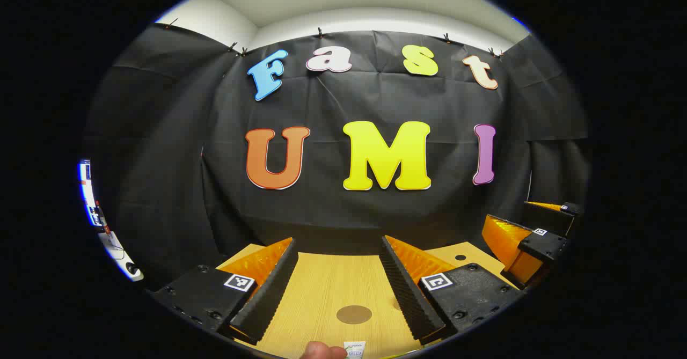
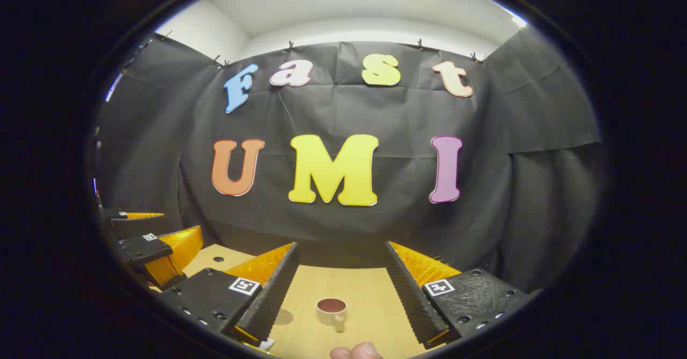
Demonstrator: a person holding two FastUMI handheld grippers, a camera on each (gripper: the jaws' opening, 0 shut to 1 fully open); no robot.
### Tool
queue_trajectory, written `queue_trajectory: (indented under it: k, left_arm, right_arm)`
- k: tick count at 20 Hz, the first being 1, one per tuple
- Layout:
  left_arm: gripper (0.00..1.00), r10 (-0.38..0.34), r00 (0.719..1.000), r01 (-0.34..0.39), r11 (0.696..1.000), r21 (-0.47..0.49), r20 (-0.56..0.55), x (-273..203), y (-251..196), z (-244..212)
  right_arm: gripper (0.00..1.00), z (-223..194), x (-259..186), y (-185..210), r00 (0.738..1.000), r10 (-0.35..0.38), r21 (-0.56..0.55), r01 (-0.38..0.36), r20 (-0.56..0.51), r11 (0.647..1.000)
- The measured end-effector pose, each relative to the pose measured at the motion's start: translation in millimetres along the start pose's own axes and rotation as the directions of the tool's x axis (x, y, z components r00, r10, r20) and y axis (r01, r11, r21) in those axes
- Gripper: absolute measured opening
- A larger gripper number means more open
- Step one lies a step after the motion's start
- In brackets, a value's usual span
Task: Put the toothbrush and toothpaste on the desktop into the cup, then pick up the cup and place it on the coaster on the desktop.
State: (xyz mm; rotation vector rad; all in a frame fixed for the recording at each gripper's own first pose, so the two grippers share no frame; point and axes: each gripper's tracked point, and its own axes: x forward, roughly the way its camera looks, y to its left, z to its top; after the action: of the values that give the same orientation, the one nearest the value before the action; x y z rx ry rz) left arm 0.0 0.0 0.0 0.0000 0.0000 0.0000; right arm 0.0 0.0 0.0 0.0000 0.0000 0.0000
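We hold both claws, left gripper and right gripper, wide open and empty. The cup sits at 6 o'clock with nothing in it, and the coaster at 6 o'clock is bare, so we judge every step is left.

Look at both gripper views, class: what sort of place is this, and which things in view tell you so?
Most likely a staged recording booth, not a real home: black cloth wall pinned up behind, a bare wooden desktop, and just a few props, a cup and a round coaster.

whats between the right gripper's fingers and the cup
Only bare wooden desktop. In the right gripper view the cup stands ahead in the gap of the open right gripper, touching neither finger.
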Motion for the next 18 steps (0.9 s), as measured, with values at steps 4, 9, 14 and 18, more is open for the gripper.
queue_trajectory:
  k: [4,9,14,18]
  left_arm:
    - [0.96,-0.004,1.000,0.004,1.000,0.008,0.014,-2.5,1.5,3.5]
    - [0.96,0.007,1.000,-0.008,1.000,0.009,0.013,-7.6,9.1,2.5]
    - [0.96,0.010,1.000,-0.011,1.000,0.022,0.023,-9.5,12.0,6.0]
    - [0.96,0.010,1.000,-0.010,1.000,0.022,0.014,-10.2,11.5,2.5]
  right_arm:
    - [0.95,-3.8,-2.0,1.0,1.000,-0.001,0.003,0.001,-0.010,1.000]
    - [0.95,0.3,-6.1,3.8,1.000,0.008,0.004,-0.008,0.008,1.000]
    - [0.95,-2.2,-6.5,9.4,1.000,0.020,0.015,-0.020,0.000,1.000]
    - [0.98,-6.6,-6.4,11.7,1.000,0.025,0.022,-0.025,-0.008,0.999]
